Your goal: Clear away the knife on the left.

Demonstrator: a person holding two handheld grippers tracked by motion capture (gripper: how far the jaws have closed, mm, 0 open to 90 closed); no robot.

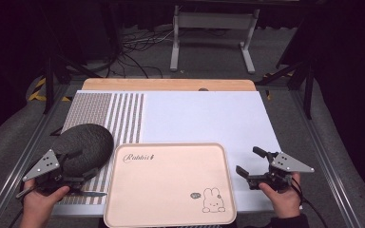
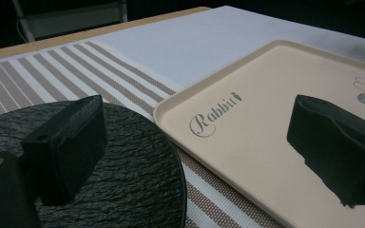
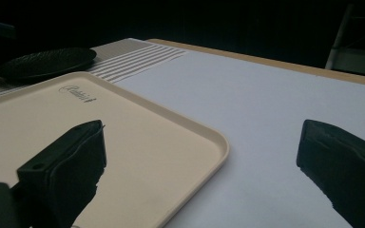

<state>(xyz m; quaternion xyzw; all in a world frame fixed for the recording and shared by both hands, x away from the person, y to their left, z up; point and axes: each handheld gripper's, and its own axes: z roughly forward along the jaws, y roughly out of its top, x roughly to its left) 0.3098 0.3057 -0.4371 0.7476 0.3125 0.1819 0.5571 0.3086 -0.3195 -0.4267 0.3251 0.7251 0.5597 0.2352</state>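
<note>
A: From the high view, where are the tools?
B: The left tool (image 1: 73, 171) sits at the near left of the bench (image 1: 171, 84), jaws apart, holding nothing, its tips at the near edge of the dark plate (image 1: 86, 145). The right tool (image 1: 249, 166) is at the near right, jaws also apart and empty, just beside the tray (image 1: 123, 209).

A: And the surface?
B: A white mat (image 1: 204, 118) with a striped band (image 1: 123, 118) on its left covers the bench. The plate lies on the stripes; the tray, printed with a rabbit, lies at the near middle, touching nothing in it. A knife (image 1: 88, 194) lies at the near edge by the left hand. Beyond the bench are a grey floor, cables and a white stand.

A: The left gripper view?
B: Jaws wide; one hangs over the plate (image 2: 138, 161), the other over the tray (image 2: 247, 142). Nothing between them.

A: The right gripper view?
B: Jaws wide again; one over the tray's (image 3: 171, 142) corner, the other over the mat (image 3: 266, 109). The plate (image 3: 47, 61) lies far off.
</note>
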